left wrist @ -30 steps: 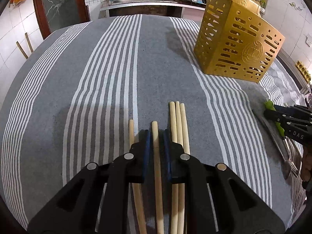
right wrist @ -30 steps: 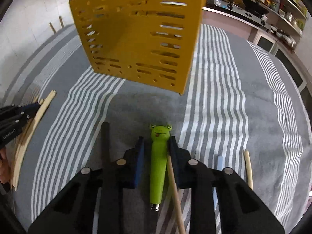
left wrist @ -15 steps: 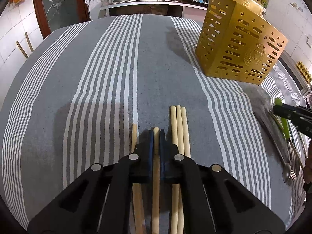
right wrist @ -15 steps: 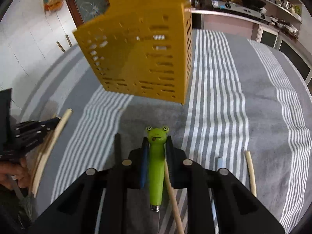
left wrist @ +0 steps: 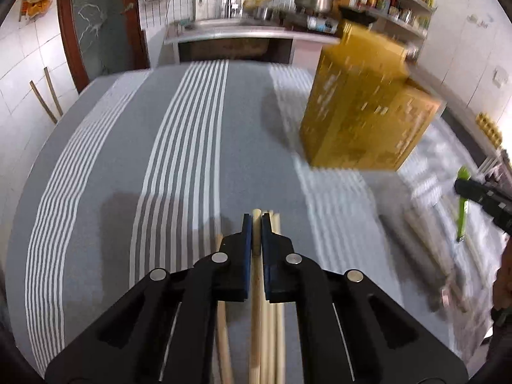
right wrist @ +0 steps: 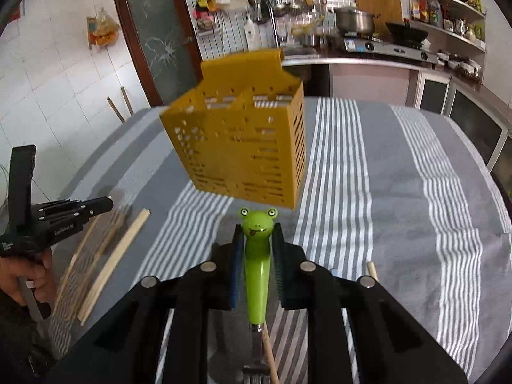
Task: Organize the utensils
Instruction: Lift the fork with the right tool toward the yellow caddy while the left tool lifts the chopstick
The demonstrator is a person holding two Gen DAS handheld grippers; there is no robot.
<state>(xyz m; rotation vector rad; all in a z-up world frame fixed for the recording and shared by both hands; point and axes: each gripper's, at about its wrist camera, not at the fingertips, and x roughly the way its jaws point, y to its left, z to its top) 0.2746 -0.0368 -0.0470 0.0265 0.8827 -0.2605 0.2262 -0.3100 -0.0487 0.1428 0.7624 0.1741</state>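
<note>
Frog face (right wrist: 258, 222) right view, chopsticks (left wrist: 275, 336) left

Left hand-held gripper (left wrist: 255, 233) clamped, right hand-held gripper (right wrist: 257, 240) clamped

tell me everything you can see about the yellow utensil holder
The holder is a yellow box, plastic by the look, its walls pierced with rows of slots. It has an open top, a taller back panel and an inner divider making at least two compartments; nothing shows inside them. It stands upright on the striped cloth, apart from both grippers, beyond the frog-handled utensil. In the left wrist view it is blurred.
</note>
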